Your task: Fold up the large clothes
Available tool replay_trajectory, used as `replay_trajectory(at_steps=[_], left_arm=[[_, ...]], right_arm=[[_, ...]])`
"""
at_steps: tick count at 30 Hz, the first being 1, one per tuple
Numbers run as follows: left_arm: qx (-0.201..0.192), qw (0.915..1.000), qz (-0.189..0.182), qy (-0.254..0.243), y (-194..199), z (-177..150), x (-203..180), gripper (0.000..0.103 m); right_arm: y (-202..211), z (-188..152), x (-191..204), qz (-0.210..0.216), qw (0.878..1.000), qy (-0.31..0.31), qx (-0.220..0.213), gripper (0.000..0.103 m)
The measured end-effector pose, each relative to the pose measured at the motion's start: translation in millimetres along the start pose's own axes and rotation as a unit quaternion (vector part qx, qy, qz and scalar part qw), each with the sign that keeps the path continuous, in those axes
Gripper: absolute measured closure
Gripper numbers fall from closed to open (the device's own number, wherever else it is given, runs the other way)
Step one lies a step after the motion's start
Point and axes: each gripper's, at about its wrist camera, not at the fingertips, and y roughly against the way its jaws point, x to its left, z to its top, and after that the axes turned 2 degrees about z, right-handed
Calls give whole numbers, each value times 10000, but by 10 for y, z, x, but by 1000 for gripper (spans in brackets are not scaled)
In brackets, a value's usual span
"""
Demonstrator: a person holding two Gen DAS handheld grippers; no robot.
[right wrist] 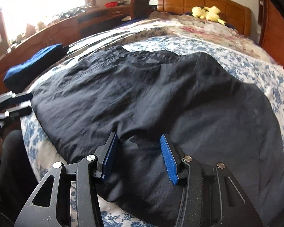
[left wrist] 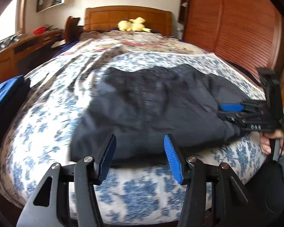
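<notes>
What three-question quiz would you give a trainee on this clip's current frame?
1. True or false: the left gripper is shut on the garment.
2. Multiple choice: what sits by the headboard? A) a yellow plush toy B) a red bowl C) a lamp
3. Fill in: the garment lies on a bedspread printed with ____ flowers.

Key
1. False: both its fingers stand apart with nothing between them. The right gripper is open too, over the garment.
2. A
3. blue
</notes>
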Motion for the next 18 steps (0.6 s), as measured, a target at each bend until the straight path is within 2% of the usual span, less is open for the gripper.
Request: replay_trajectory(at_steps=[9, 18], left_arm=[[98, 9983, 416, 398, -14, -1, 478, 51], [409, 9963, 539, 528, -244, -140, 576, 51]], right_arm=[[52, -103, 66, -125, 9998, 161, -58, 55], [44, -95, 69, -147, 9997, 179, -62, 55]])
